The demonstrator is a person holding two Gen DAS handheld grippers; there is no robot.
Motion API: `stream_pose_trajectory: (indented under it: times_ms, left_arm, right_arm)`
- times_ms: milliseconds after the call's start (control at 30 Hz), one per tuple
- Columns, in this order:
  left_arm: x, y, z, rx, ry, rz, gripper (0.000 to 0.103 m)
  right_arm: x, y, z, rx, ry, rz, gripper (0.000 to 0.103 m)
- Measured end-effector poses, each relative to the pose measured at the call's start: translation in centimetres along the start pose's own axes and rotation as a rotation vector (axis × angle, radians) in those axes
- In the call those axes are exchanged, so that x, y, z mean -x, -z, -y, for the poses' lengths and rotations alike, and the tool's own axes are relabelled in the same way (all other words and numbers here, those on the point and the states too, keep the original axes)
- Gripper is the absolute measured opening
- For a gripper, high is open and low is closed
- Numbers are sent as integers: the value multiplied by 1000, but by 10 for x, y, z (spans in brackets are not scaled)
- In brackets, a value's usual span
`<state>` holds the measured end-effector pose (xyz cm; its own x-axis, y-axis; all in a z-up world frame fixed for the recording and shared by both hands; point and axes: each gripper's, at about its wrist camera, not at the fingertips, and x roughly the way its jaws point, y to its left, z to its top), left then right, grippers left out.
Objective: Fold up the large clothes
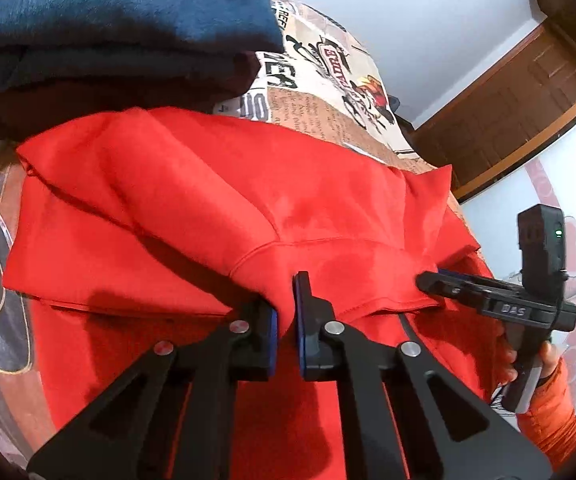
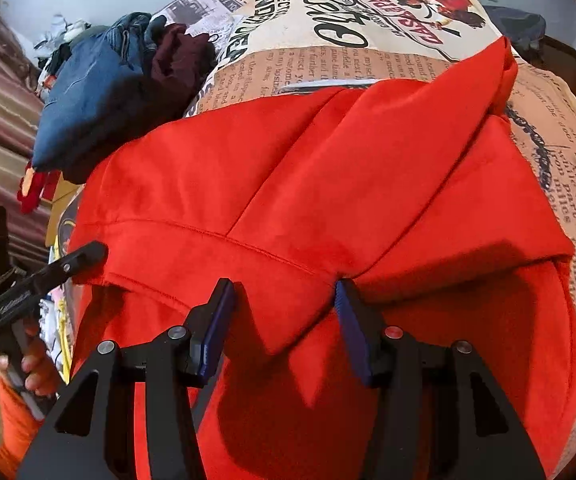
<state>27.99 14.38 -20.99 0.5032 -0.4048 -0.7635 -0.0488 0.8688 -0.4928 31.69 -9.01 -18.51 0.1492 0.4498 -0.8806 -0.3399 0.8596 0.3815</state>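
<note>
A large red garment [image 1: 215, 200] lies partly folded on a bed with a printed cover; it also fills the right wrist view [image 2: 328, 168]. My left gripper [image 1: 285, 308] is shut on a fold of the red garment at its near hem. My right gripper [image 2: 283, 304] stands open, its blue pads on either side of a raised fold of the same garment, with cloth between them. The right gripper also shows at the right of the left wrist view [image 1: 432, 280], and the left gripper at the left of the right wrist view [image 2: 91, 254].
A pile of folded dark blue and maroon clothes [image 1: 119, 40] sits on the bed just beyond the red garment, also in the right wrist view [image 2: 103, 92]. The printed bed cover [image 2: 328, 32] stretches behind. A wooden door [image 1: 520, 104] and a white wall stand at the right.
</note>
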Motion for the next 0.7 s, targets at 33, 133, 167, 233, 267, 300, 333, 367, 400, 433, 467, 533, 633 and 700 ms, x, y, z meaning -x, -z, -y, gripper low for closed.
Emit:
stream_pose_trajectory:
  times_ms: [33,133,167,233,267,300,333,367,400,433,467,533,633,700]
  left_arm:
    - [4,-2,3,-1,8,4,5]
    - [21,-7,16,-10,49,34,5]
    - [25,-9,20,-11,62,43,5]
    - [37,-8,27,-12,100,58,5]
    - [40,-6,29,-7,118,58,5]
    - [42,-4,29,2,138,49,5]
    - [41,-1,29,7,148,38,5]
    - [39,2,29,7,146,24,5]
    - [34,6,30,-5,125,5,5]
    - [28,9,30,-13,104,-12,5]
    - [21,14,30,-16,83,-35,5]
    - [4,23,29,-36,30,-82,5]
    - [-14,37,32,-98,-69,-117,9]
    - [-16,43,34,-123,-95,-119,12]
  right_arm:
    - [0,-1,-1,2,6,6,30]
    - [9,2,1,5,-20,32,9]
    - [17,3,2,-2,-38,56,9]
    - [36,5,3,5,-39,106,8]
    - [46,6,2,10,-39,132,8]
    - [54,6,1,10,-35,154,8]
    - [64,7,1,18,-32,177,8]
    - [72,8,1,26,-27,194,8]
    - [74,7,-1,34,-21,200,8]
    - [77,8,-1,45,-15,198,8]
    - [77,9,0,51,-13,187,8]
    - [69,13,5,47,-6,155,9]
    - [52,24,9,57,41,102,9]
    - [44,30,8,92,102,98,11]
